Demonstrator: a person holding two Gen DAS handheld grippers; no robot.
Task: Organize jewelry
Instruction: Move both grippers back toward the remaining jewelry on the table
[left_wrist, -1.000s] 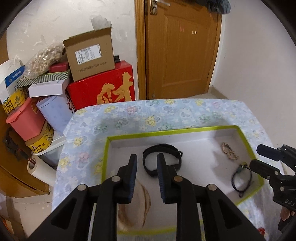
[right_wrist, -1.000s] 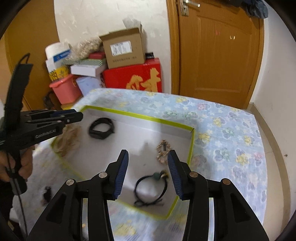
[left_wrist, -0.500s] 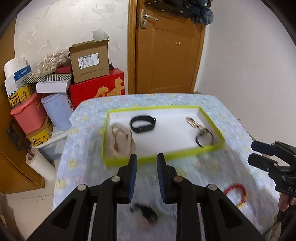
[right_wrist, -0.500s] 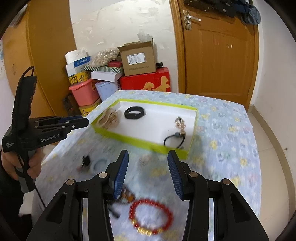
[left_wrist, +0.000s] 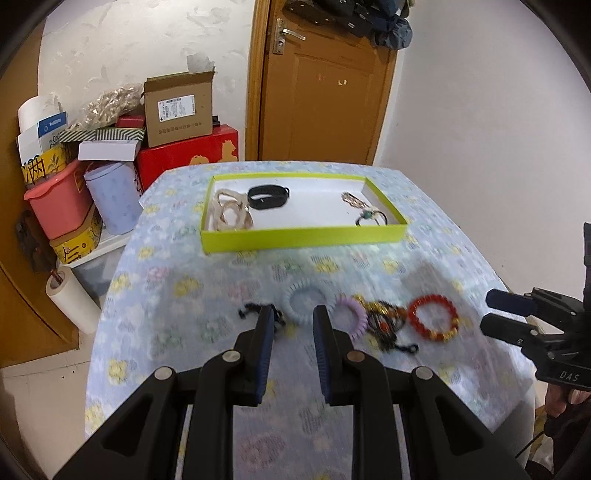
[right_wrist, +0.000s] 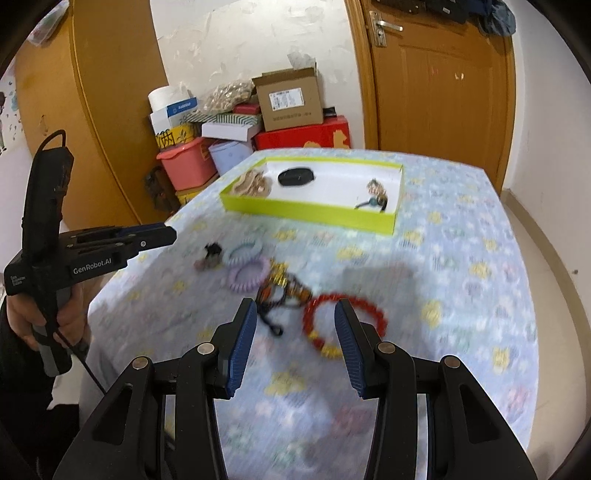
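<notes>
Now my left tongs (left_wrist: 293, 325) hang over the flowery table cloth (left_wrist: 424, 229) with a narrow gap, and nothing is in them. My right tongs (right_wrist: 295, 325) stand wider, and they hold nothing too.

From the left view, the loose jewelry lies in a row just past my left tips. A small black piece (left_wrist: 255, 310) sits at 11 o'clock, a pale blue coil ring (left_wrist: 304, 295) at 12, a purple coil ring (left_wrist: 351, 314) at 1, then a tangle of dark beads (left_wrist: 384, 321), and a red bead bracelet (left_wrist: 434, 319) at 2. They look blurry.

From the right view, the red bead bracelet (right_wrist: 343, 321) shows between my right tips, but they are not touching it.

Far off at 12 o'clock is the green tray (left_wrist: 303, 234). Inside it lie a black band (left_wrist: 267, 196), some tan loops (left_wrist: 229, 214) on its left side, and a little chain and a dark ring (left_wrist: 369, 218) on its right side.

Behind the table, boxes (left_wrist: 177, 110) and a pink tub (left_wrist: 55, 199) are piled by a brown door (left_wrist: 321, 110).
</notes>
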